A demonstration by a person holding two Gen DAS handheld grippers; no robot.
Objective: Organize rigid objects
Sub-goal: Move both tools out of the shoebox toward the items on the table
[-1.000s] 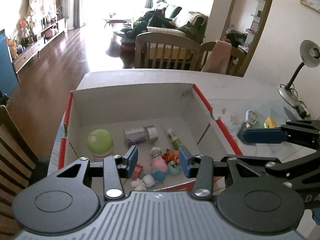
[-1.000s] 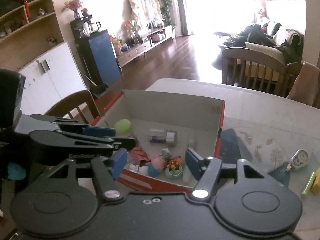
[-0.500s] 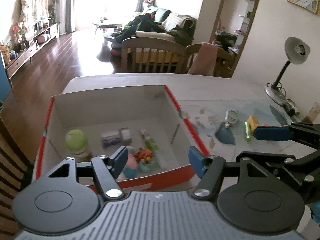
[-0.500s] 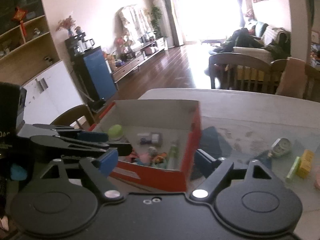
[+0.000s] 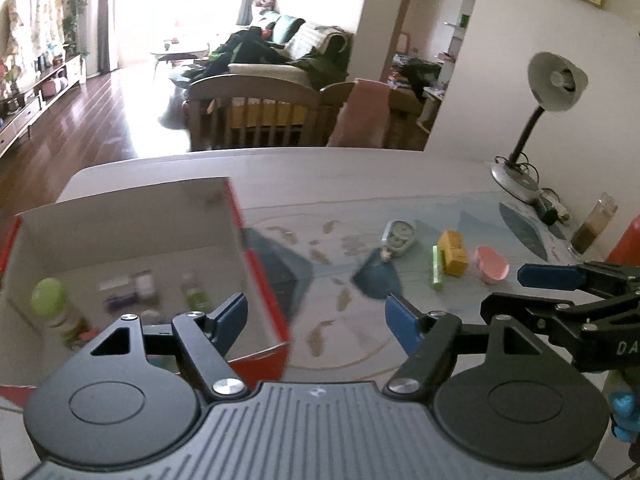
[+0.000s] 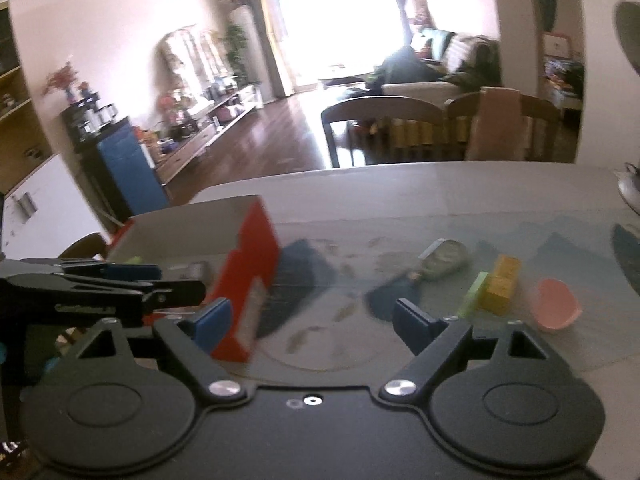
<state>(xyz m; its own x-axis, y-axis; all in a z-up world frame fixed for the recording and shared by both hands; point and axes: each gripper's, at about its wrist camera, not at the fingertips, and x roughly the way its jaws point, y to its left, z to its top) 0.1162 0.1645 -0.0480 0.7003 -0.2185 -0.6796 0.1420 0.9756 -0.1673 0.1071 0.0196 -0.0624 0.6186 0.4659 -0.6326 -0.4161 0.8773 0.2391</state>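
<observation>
A red-edged cardboard box (image 5: 240,216) sits at the left of the table and holds a green-capped bottle (image 5: 48,300) and several small items. It also shows in the right wrist view (image 6: 256,248). On the table to its right lie a grey correction-tape dispenser (image 5: 400,236), a green stick (image 5: 437,268), a yellow block (image 5: 454,254) and a pink shell-like piece (image 5: 490,266). My left gripper (image 5: 316,316) is open and empty, over the box's right wall. My right gripper (image 6: 308,320) is open and empty, above the table left of the loose items.
A desk lamp (image 5: 552,84) stands at the far right, with a jar (image 5: 592,224) next to it. Wooden chairs (image 5: 256,116) stand behind the table. The table top (image 5: 340,176) has a blue patterned mat.
Both grippers have swung right, from over the box's contents toward the loose items on the table. Both have opened wider.
</observation>
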